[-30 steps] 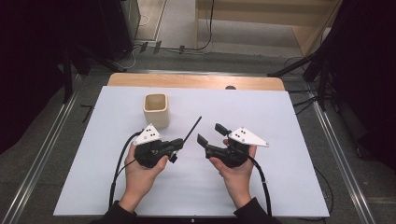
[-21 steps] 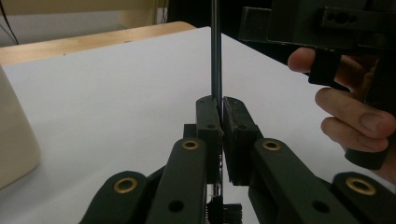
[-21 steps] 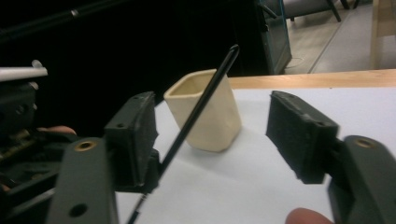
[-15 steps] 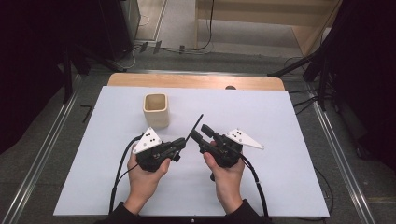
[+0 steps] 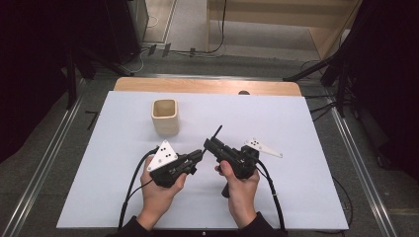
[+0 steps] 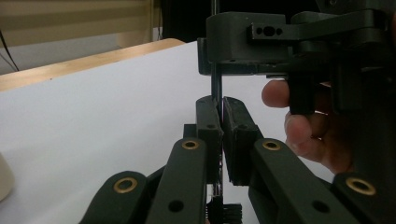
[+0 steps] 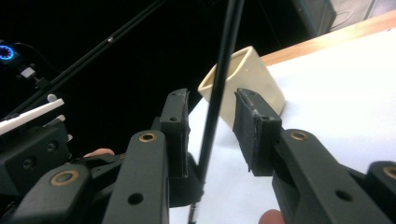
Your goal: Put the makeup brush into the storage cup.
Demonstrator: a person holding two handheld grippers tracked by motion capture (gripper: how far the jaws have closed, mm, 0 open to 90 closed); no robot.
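Observation:
A thin black stick (image 5: 215, 132) rises up and away from my left gripper (image 5: 197, 155), which is shut on its lower part. In the left gripper view the pads (image 6: 208, 119) pinch the stick (image 6: 216, 84), and a bristly end shows just below them. My right gripper (image 5: 207, 144) has come in from the right, and its jaws have just been closing. In the right gripper view the stick (image 7: 219, 79) runs between the two pads (image 7: 254, 123) of the right gripper (image 7: 212, 100), close to the left one, with a gap on the right.
A cream square cup (image 5: 164, 116) stands upright on the white table sheet (image 5: 296, 123), behind and left of the grippers. A wooden edge (image 5: 207, 86) runs along the far side. Metal rails and cables line the dark floor around the table.
My right gripper has swung left from beside the stick to straddle it, and its jaws have narrowed. The left gripper and the stick have stayed in place.

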